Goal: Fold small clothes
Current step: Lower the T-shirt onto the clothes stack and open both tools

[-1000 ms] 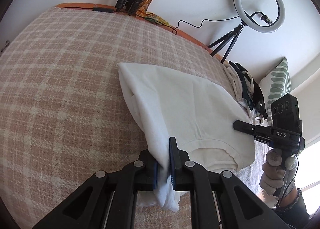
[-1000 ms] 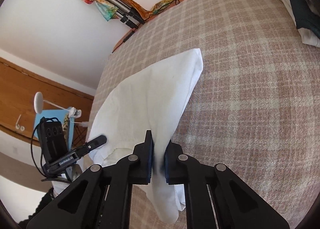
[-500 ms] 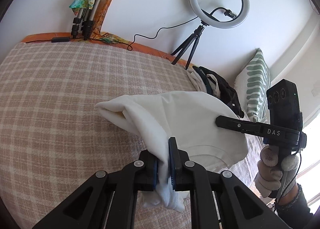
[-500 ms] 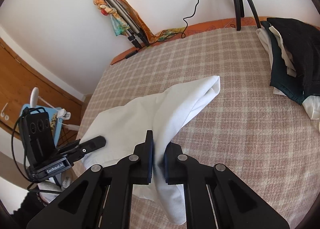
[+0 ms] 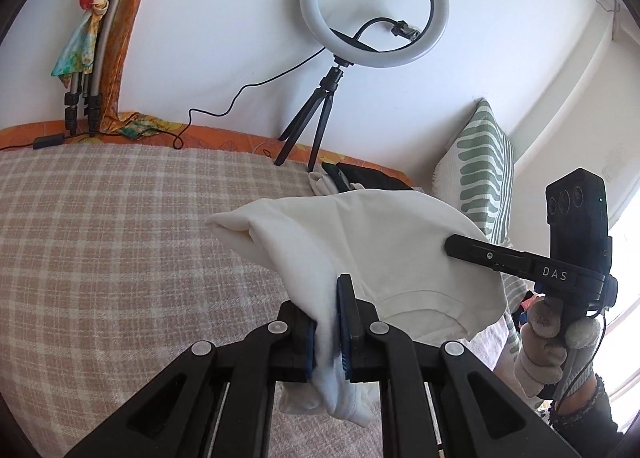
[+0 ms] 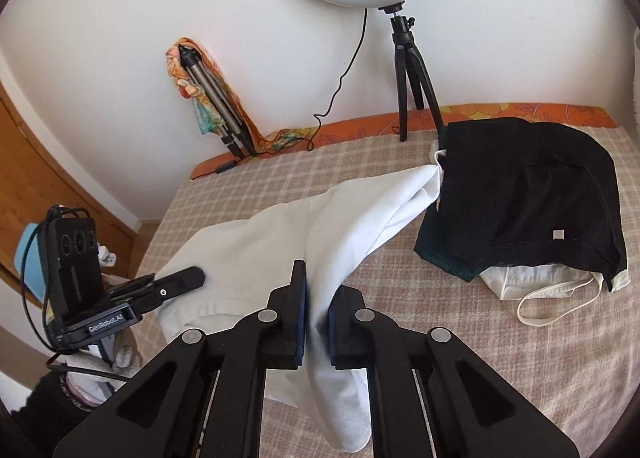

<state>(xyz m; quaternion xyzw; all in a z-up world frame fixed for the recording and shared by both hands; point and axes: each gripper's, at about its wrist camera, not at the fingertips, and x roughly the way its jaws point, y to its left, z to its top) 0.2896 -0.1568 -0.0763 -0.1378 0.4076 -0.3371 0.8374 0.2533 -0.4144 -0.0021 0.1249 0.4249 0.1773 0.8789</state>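
Left wrist view: the left claw [image 5: 334, 322] is clamped on one near corner of the white garment [image 5: 360, 242], bunched cloth hanging below its jaws. Right wrist view: the right claw [image 6: 316, 312] pinches the other near corner, and the garment [image 6: 280, 234] stretches ahead of it, raised off the checked bed cover [image 6: 440, 298], its far tip just beside the dark clothes pile [image 6: 520, 197]. To fold well, hold both corners level and taut, carry them forward evenly, and release only once edges align.
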